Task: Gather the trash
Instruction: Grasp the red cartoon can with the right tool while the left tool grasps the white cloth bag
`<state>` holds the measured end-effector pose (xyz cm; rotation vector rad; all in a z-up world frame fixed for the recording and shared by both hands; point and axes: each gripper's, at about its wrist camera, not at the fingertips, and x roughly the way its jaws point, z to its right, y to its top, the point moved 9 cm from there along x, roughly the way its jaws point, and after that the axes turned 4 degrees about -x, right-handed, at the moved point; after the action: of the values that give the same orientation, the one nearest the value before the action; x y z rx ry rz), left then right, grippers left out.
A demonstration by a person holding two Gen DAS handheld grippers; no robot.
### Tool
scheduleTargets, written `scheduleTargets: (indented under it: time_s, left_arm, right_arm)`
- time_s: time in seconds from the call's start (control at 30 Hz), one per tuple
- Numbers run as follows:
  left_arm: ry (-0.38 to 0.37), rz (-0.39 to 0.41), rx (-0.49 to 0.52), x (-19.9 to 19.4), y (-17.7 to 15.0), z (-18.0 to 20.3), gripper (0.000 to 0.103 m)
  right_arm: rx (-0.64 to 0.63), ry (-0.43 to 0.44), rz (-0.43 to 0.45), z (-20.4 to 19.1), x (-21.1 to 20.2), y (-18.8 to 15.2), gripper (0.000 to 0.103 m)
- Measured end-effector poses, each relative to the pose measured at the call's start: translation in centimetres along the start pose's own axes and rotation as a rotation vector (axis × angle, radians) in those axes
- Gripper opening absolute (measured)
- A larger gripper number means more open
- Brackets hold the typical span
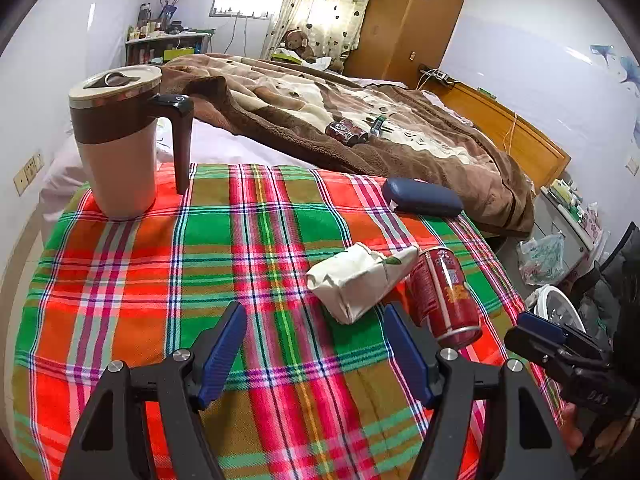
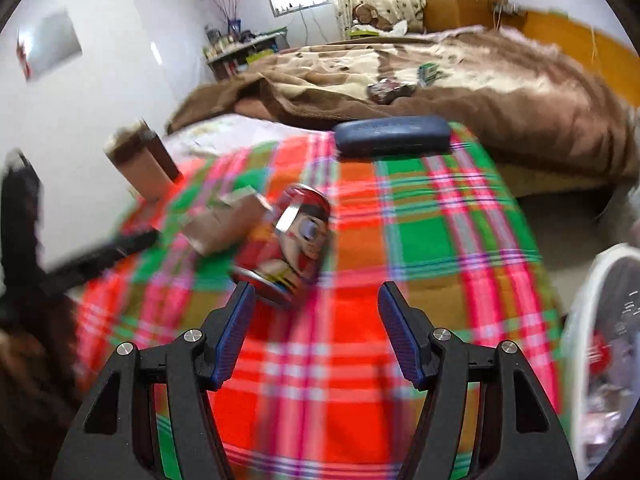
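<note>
The fingers of the left gripper are spread apart with nothing between them, held above the plaid cloth on the worktop, just short of the crumpled paper wrapper. The fingers of the right gripper are likewise parted and empty, and the red can is seen just beyond their left tip, not touched as far as the blurred view shows. The can is lying on its side against the wrapper, toward the near right of the cloth, so both pieces of trash are within easy reach of either gripper. The mug at the far left and the dark blue case at the far right are judged not to be trash. A white bin is seen beside the worktop on the right, probably placed there to receive what is collected.
</note>
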<state>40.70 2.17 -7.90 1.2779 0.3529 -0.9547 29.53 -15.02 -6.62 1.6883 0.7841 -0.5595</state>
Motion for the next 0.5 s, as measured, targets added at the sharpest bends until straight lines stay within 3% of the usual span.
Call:
scheduleTargets:
  time_s: [0.13,0.27,0.43,0.5]
  left_arm:
    - [-0.011,-0.006,-0.001,0.3,0.2,0.1,0.071]
    - [-0.016,-0.006,-0.005,0.5,0.6,-0.1,0.075]
    - [-0.019,-0.019,0.024,1.7,1.3,0.5,0.075]
    - [-0.033,-0.032,0.048,2.4,1.6,1.2,0.075]
  right_arm:
    - [0.005,0.011,-0.037,-1.7,3.7,1.5,0.065]
    - [0.019,-0.058,-0.102,-0.8,6.4,1.2,0.066]
    - [0.035,-0.094,-0.137,1.1,6.8,0.4,0.066]
    - [0.036,-0.089,-0.131,1.7,6.6,0.2,0.059]
